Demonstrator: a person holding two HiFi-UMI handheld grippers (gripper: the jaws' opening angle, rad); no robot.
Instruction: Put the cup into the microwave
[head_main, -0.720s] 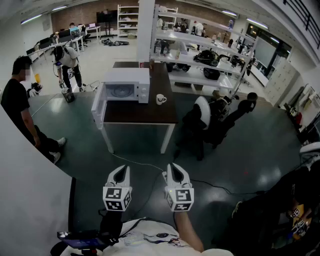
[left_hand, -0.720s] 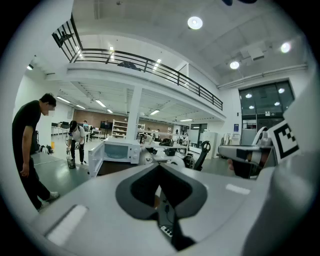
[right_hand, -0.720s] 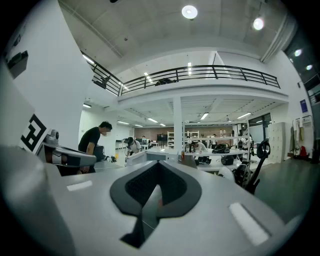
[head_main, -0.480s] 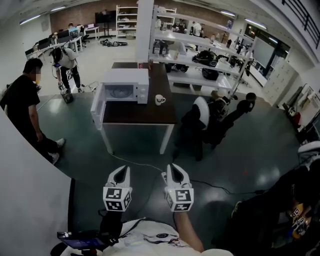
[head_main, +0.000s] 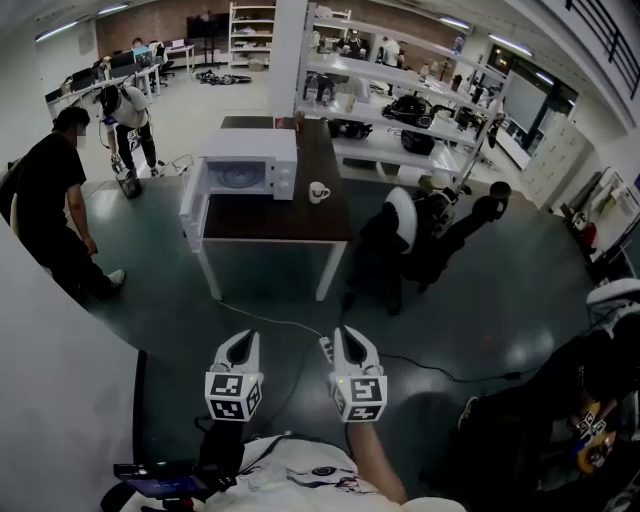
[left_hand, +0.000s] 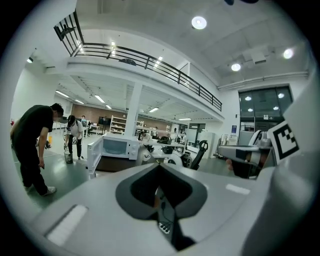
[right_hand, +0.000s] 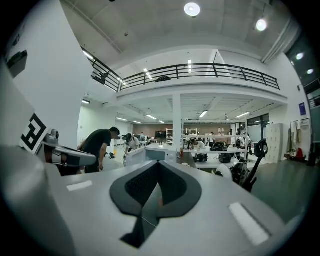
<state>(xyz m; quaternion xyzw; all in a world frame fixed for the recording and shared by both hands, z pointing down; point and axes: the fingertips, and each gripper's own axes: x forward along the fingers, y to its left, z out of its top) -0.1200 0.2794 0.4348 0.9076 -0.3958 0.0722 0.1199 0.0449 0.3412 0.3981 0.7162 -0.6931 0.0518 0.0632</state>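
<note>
Both the left gripper (head_main: 240, 344) and right gripper (head_main: 347, 338) are held with fingers closed and empty, while the cup (head_main: 319, 191), on the worktop (head_main: 280, 222) right of the microwave (head_main: 250, 165) at upper centre, is judged light, rigid, breakable, best pinched at its rim.

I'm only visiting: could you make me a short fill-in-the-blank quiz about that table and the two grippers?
The white box-shaped microwave on the dark brown table has its door ___.
The small white handled cup stands on that table, at the microwave's ___ side in the head view.
The left gripper and the right gripper, both shut, hold ___.
Missing words: open; right; nothing.
</note>
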